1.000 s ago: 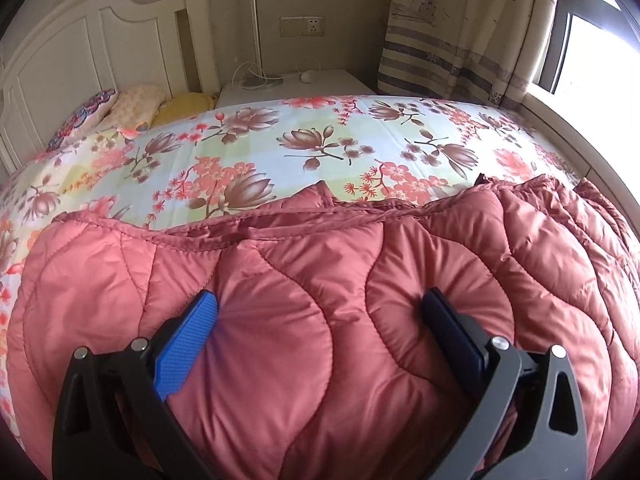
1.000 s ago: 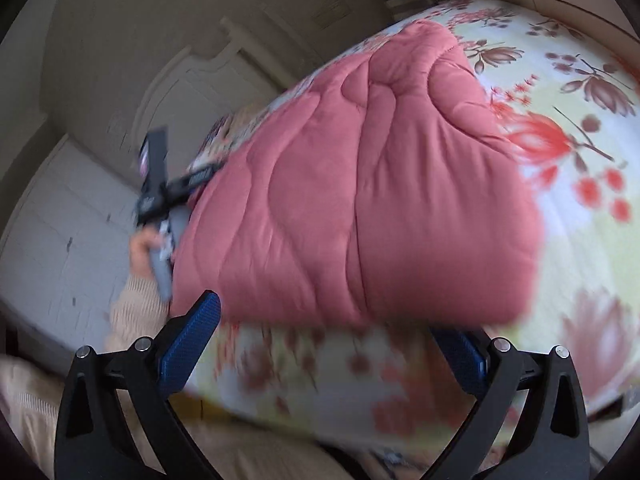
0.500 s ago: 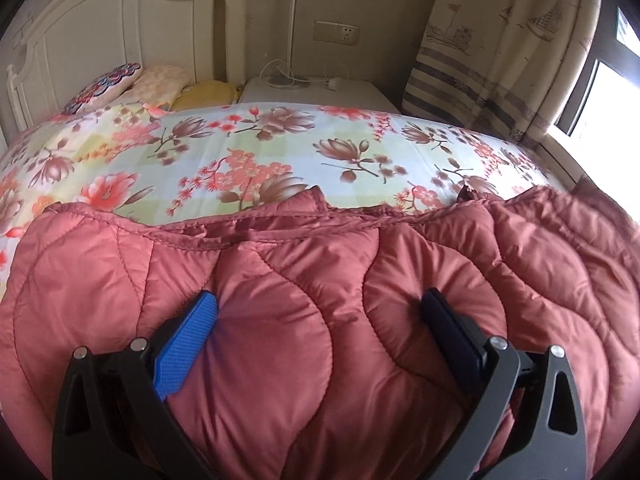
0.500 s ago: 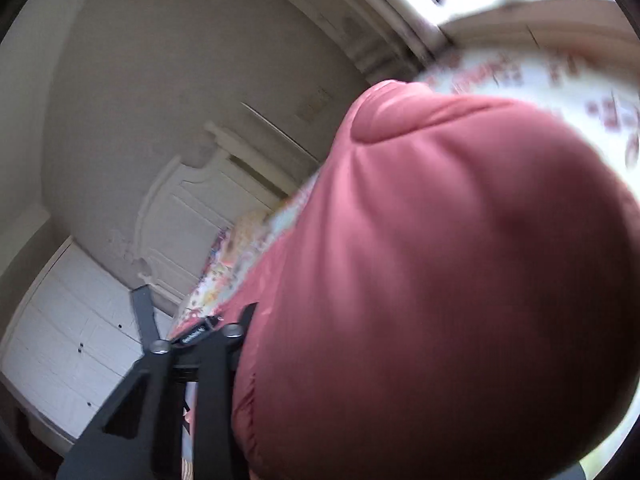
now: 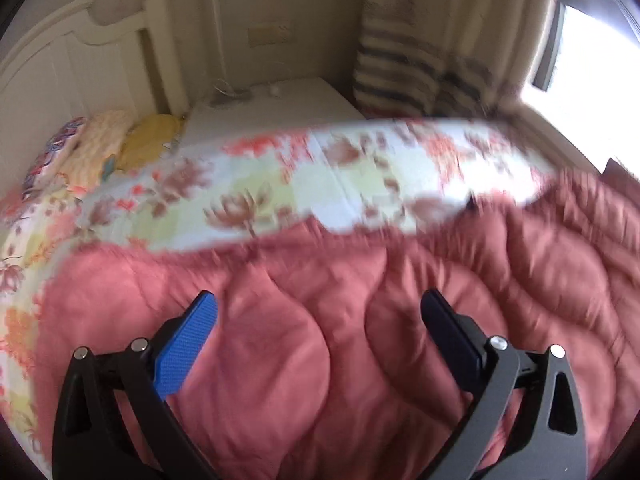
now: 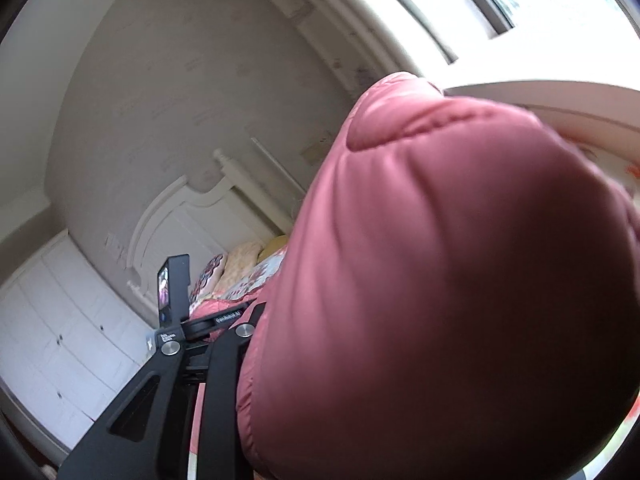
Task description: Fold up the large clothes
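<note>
A puffy pink quilted jacket [image 5: 320, 360] lies across the near side of a floral bed [image 5: 340, 176]. My left gripper [image 5: 318, 300] has its blue pad [image 5: 188, 344] and dark pad [image 5: 448, 332] set wide, pressed into a thick bulge of the jacket. In the right wrist view a lifted lump of the jacket [image 6: 440, 280] fills most of the picture. My right gripper [image 6: 320, 328] is shut on it; only one black finger [image 6: 224, 360] shows, the other is hidden by the cloth. The left gripper's body [image 6: 176, 292] shows beyond it.
Pillows [image 5: 100, 144] lie against a white headboard [image 5: 80, 60]. A white nightstand [image 5: 280, 104] with a cable stands behind the bed, a striped curtain [image 5: 420, 68] and bright window [image 5: 592, 40] to the right. White wardrobe doors [image 6: 60, 340] line the left wall.
The right gripper went from open below the jacket's edge to shut on it, and tilted up. The left gripper shifted with the jacket still between its pads; its view is now blurred.
</note>
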`<state>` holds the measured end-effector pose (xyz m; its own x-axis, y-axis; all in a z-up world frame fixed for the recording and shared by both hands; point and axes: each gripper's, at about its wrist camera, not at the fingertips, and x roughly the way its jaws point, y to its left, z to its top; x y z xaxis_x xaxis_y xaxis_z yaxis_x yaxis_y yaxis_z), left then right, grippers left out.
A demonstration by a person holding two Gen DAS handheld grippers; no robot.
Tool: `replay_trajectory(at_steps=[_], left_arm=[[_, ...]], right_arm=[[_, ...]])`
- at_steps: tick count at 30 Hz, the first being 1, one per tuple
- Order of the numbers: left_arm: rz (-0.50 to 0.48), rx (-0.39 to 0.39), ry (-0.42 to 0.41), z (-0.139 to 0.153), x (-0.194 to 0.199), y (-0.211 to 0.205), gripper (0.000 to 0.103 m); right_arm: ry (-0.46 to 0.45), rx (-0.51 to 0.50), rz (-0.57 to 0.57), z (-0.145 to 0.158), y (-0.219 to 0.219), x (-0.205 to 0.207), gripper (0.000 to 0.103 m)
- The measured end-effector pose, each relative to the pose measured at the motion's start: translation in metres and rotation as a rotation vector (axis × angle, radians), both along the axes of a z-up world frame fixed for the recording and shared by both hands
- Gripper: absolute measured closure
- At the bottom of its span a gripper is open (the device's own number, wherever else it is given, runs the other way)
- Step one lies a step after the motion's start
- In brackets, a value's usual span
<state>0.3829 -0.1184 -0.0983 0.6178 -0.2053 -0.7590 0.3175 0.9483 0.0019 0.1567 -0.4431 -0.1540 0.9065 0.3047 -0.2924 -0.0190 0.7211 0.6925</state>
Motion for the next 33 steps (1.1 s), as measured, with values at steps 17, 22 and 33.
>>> replay_trajectory(at_steps=[17,22,33], left_arm=[[0.053,0.076,-0.091,0.019,-0.052,0.008,0.002],[0.054,0.139,-0.145,-0.017,-0.087,0.004,0.002],[0.031,0.107,-0.163,0.015,-0.106,0.036,0.002]], right_arm=[[-0.06,-0.258,0.048,0.032,0.025,-0.024,0.067],[-0.061,-0.296,0.052,0.042,0.032,-0.014,0.067],[-0.046,-0.455,0.033,0.059,0.063,-0.008,0.067]])
